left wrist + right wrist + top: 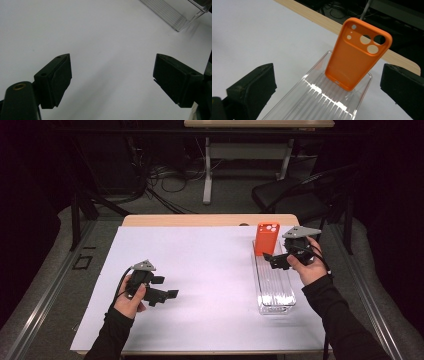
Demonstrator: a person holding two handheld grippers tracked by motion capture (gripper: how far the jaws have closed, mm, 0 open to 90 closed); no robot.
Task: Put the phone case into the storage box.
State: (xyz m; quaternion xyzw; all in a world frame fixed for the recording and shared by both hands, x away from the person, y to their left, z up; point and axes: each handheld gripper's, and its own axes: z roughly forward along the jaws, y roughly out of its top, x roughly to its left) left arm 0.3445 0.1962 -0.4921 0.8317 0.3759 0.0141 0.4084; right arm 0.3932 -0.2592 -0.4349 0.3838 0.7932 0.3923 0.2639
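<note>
An orange phone case [266, 238] stands upright at the far end of a clear ribbed tray [275, 292] on the right side of the table. My right gripper [274, 260] hovers just in front of the case with its jaws wide open. In the right gripper view the case [354, 62] leans in the tray [317, 100] between and beyond the jaws of the right gripper [329, 76], touching neither. My left gripper [165, 287] is held low over the left part of the white sheet, open and empty [112, 75]. The near corner of the tray [172, 12] lies beyond it.
A white sheet [200, 280] covers most of the wooden table [200, 220], whose bare far edge lies just behind the case. Beyond it are a black chair [295, 195], floor cables and another table's legs [207, 170].
</note>
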